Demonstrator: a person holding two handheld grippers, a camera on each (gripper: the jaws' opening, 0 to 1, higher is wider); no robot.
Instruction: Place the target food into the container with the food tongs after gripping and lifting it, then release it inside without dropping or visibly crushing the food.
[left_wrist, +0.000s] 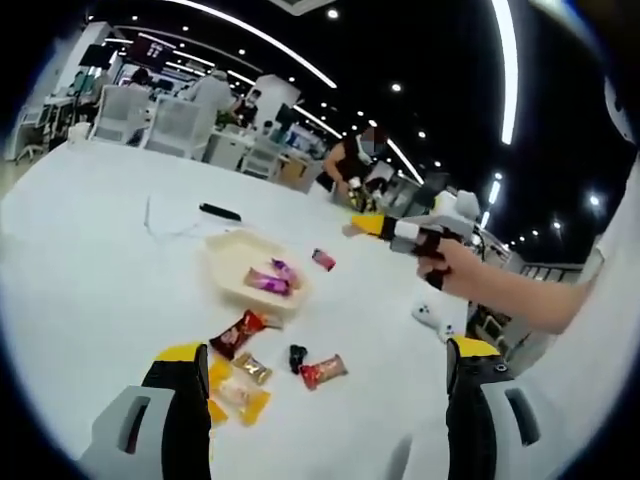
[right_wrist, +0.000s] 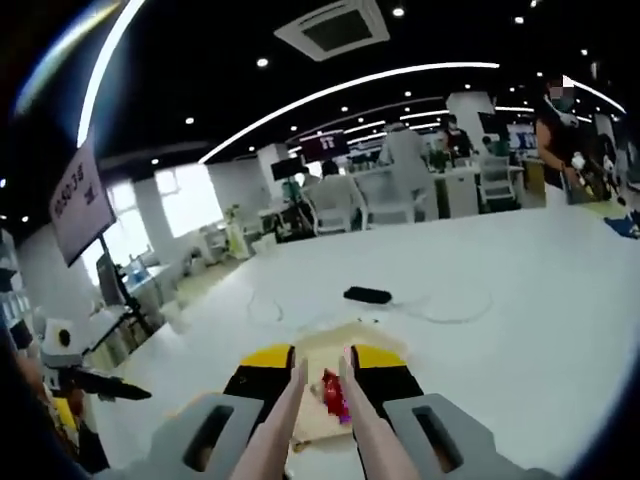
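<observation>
the target food (right_wrist: 333, 391) is a small snack packet with a red upper part and a purple lower end, pinched between the tips of the pale food tongs (right_wrist: 300, 420). it sits low and centre in the right gripper view, just above the container (right_wrist: 322, 352). the tongs' two arms rise from the bottom edge of that view and narrow toward the packet. the right gripper (right_wrist: 320, 370) is closed down on the tongs, its yellow-tipped jaws pressing both arms, with only a slim gap left at the tips.

in the left gripper view the container (left_wrist: 232, 258) is a pale shallow tray at mid-left on the white table (left_wrist: 80, 260), with two wrapped snacks inside: a pink-purple one (left_wrist: 266, 283) and a smaller purple one (left_wrist: 283, 269). one pink packet (left_wrist: 323, 260) lies just right of the tray. below it, in the lower centre, five snacks lie loose: a dark red packet (left_wrist: 237, 333), a red packet (left_wrist: 322, 371), a small black piece (left_wrist: 297, 356), and two yellowish packets (left_wrist: 250, 368) (left_wrist: 245, 398). the print on the wrappers is too small to read.

the left gripper (left_wrist: 330, 375) stands wide open with nothing between its jaws. the right gripper (left_wrist: 405, 228) also shows at upper right, held in a hand (left_wrist: 455, 265).

a sign (right_wrist: 82, 200) at the left of the right gripper view carries digits that are too blurred to read. one black object (right_wrist: 368, 295) lies on the table past the tray.
</observation>
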